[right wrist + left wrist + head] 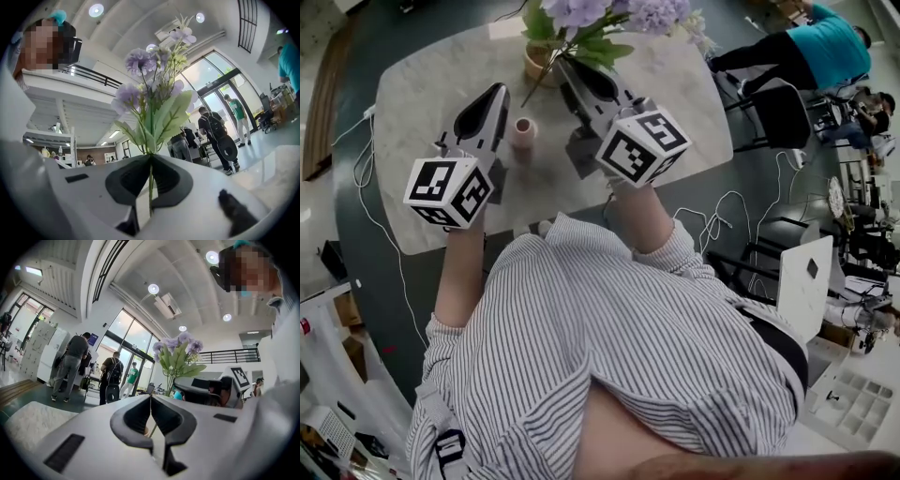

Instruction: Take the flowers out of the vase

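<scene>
Marble table (675, 84) fills the head view. On it the small pink vase (523, 134) stands upright at 7 o'clock from your right gripper (565, 64). The flowers (581, 14) spread at 12 o'clock above that gripper, and their thin stem trails down toward 7 o'clock. Its end looks just above the vase mouth, though this steep angle can't settle whether it has fully cleared. A tan pot (532, 64) sits half hidden behind the leaves. Your left gripper (500, 89) hovers at 11 o'clock from the vase and touches nothing.

In the left gripper view your left gripper (151, 398) has its 2 jaws pressed together with nothing pinched. The flowers (178, 352) stand off at 1 o'clock.

In the right gripper view your right gripper (150, 157) pinches the green stem, 1 thin line, with the flowers (150, 93) fanning toward 12 o'clock.

The likely trouble is that the stem end snags the rim and tips the light vase, since nothing steadies it. The heavy head may also swivel or slip in so narrow a pinch.

Only the gripper views prove each grip. Only the head view shows the vase, the table and the dangling stem end.
</scene>
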